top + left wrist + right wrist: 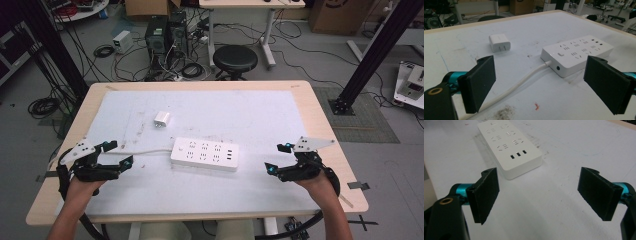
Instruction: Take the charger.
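A white power strip (pixel 205 154) lies flat in the middle of the white mat, its white cable (pixel 145 151) running off to the left. A small white plug adapter (pixel 162 119) rests behind it, prongs toward the near side. My left gripper (pixel 120 154) hovers at the mat's left, open and empty, pointing at the strip's cable end (pixel 557 67); the adapter (pixel 499 43) lies beyond. At the right, my right gripper (pixel 279 158) is open and empty too, facing the strip's USB end (pixel 510 147).
The wooden table (pixel 320 120) carries the white mat (pixel 260 110), stained near the left. Behind the table stand a black stool (pixel 235 60), computer cases (pixel 165 35) and loose floor cables. Black frame posts (pixel 370 55) rise at both sides.
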`<action>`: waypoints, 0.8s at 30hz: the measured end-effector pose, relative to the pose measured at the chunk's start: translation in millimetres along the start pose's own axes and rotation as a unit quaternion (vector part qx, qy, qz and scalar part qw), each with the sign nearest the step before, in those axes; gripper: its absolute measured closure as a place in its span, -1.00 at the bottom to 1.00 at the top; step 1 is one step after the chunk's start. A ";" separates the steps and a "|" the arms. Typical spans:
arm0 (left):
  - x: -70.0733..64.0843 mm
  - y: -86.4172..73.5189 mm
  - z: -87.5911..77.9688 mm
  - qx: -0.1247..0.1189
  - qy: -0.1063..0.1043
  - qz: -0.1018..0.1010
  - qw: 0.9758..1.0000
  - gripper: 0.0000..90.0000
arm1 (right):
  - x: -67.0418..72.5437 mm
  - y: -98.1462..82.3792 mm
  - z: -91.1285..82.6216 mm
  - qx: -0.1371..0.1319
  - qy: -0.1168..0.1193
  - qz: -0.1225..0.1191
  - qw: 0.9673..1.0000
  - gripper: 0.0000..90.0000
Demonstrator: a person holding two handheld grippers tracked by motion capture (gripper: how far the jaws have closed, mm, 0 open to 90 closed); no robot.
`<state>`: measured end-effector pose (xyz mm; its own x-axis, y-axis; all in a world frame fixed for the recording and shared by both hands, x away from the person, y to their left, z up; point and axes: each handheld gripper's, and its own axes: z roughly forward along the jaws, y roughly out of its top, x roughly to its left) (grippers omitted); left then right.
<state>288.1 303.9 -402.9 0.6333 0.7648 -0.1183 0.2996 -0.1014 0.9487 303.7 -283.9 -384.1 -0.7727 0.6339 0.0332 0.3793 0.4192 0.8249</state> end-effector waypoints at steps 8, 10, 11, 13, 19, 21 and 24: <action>2.2 5.6 4.0 0.022 0.018 -0.004 1.000 -0.76 | 0.7 1.6 -1.0 -0.008 -0.012 0.000 1.000 -0.60; 2.5 9.1 7.0 0.028 0.023 -0.003 0.999 -0.76 | 0.1 2.2 -0.8 -0.007 -0.013 0.000 1.000 -0.60; 2.5 9.1 7.0 0.028 0.023 -0.003 0.999 -0.76 | 0.3 2.5 -0.5 -0.007 -0.016 0.003 1.000 -0.60; 2.6 15.5 13.0 0.037 0.028 -0.009 0.999 -0.76 | -0.3 3.0 0.4 -0.006 -0.018 0.004 1.000 -0.60; 5.3 31.8 26.9 0.041 0.048 -0.018 0.998 -0.76 | -3.6 8.3 4.8 -0.006 -0.026 0.014 1.000 -0.60; 7.5 37.4 31.5 0.042 0.062 -0.026 0.997 -0.76 | -3.1 11.0 5.8 0.002 -0.025 0.014 1.000 -0.60; 8.2 42.9 35.9 0.040 0.073 -0.028 0.996 -0.76 | -3.3 13.1 6.7 0.005 -0.027 0.010 1.000 -0.60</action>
<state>331.8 282.9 -373.7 0.5055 0.8542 -0.1213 0.3916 -0.1019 0.9145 314.7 -276.2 -377.2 -0.7359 0.6768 0.0193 0.4003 0.4118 0.8187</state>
